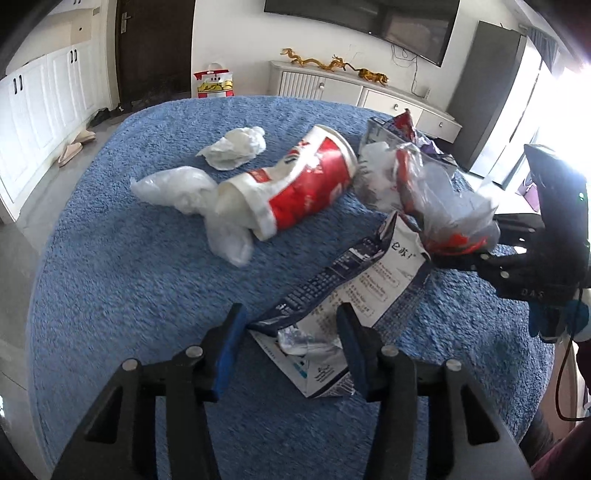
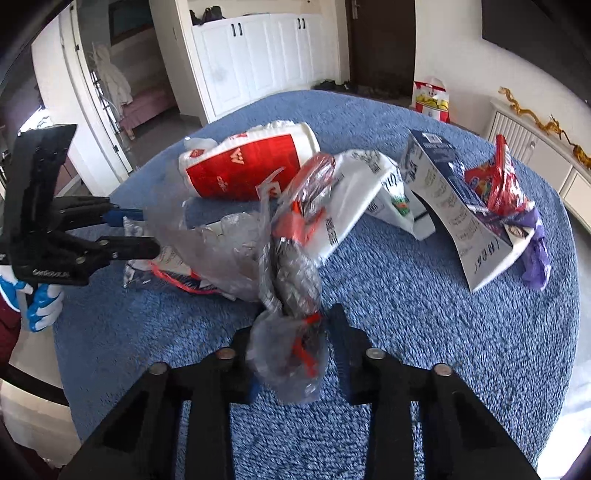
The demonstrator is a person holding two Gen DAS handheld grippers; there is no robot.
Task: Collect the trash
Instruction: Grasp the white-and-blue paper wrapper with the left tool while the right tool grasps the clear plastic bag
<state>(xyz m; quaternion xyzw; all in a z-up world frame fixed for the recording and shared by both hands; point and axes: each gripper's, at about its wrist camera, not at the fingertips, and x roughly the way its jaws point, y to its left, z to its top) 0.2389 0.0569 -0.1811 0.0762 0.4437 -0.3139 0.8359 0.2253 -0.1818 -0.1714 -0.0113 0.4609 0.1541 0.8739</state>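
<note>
- Left claw [image 1: 291, 347] straddles the carton [image 1: 354, 288], pads not pressing: close fully before lifting.
- Right claw [image 2: 291, 354] clamped on the bag [image 2: 284, 295]: lift slowly, it's limp.

A living room around a blue-covered round table

The table's blue cover [image 1: 147, 258] fills both views. Beyond its far edge stand a dark door [image 1: 155, 48], white cupboards [image 1: 48, 96], a red and white gift bag [image 1: 215, 84], and a pale sideboard [image 1: 332, 90] bearing golden dragon figures [image 1: 332, 63] under a wall television [image 1: 369, 18]; slippers [image 1: 75, 144] lie on the floor.
</note>
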